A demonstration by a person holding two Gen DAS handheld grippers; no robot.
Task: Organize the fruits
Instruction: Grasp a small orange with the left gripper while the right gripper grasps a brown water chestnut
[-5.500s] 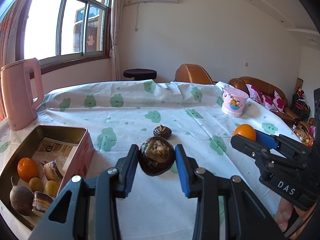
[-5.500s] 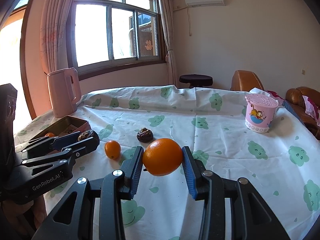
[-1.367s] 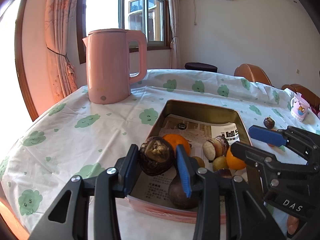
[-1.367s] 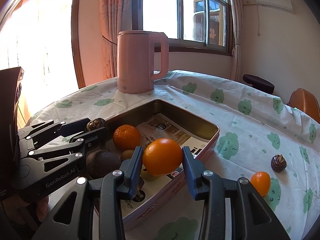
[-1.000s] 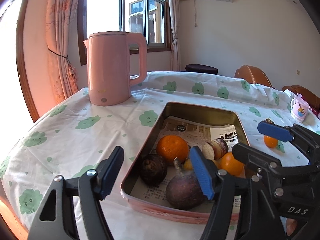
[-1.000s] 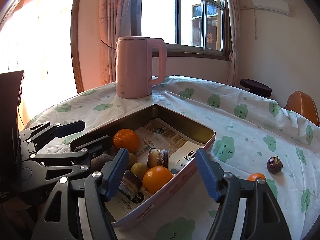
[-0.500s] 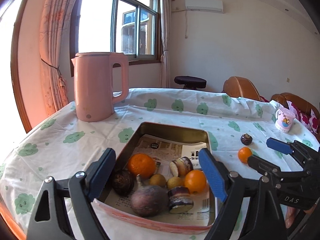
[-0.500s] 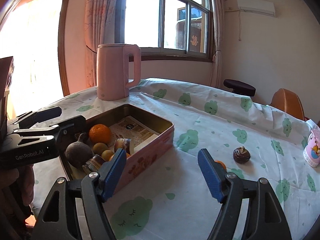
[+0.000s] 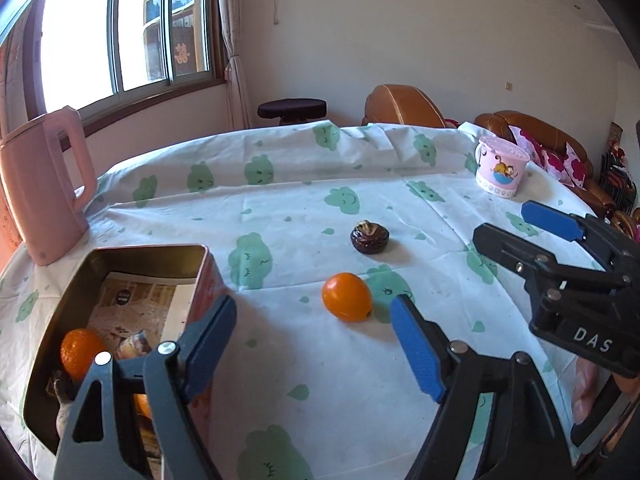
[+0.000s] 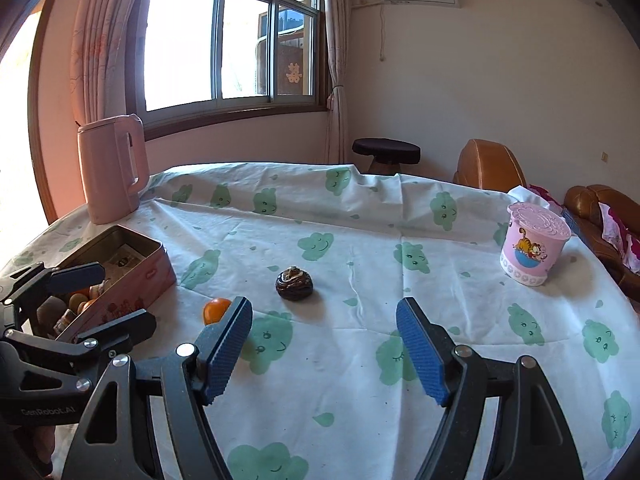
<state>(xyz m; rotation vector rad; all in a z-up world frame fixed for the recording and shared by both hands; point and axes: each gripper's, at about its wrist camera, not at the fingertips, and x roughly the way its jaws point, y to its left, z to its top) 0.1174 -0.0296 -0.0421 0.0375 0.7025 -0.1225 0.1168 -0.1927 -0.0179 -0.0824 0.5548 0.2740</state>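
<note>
1. We hold both the left tongs (image 9: 316, 344) and the right tongs (image 10: 324, 344) spread wide and empty above the worktop (image 9: 360, 380)
2. The small orange (image 9: 347, 297) lies near the tin (image 9: 200, 276); it looks light, firm and smooth, so we'd pinch its middle
3. Its long axis runs roughly left-right

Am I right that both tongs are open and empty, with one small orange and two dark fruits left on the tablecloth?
Not quite: only one dark fruit remains beside the small orange, as the left wrist view shows. Both tongs, left and right, are open and empty.
</note>
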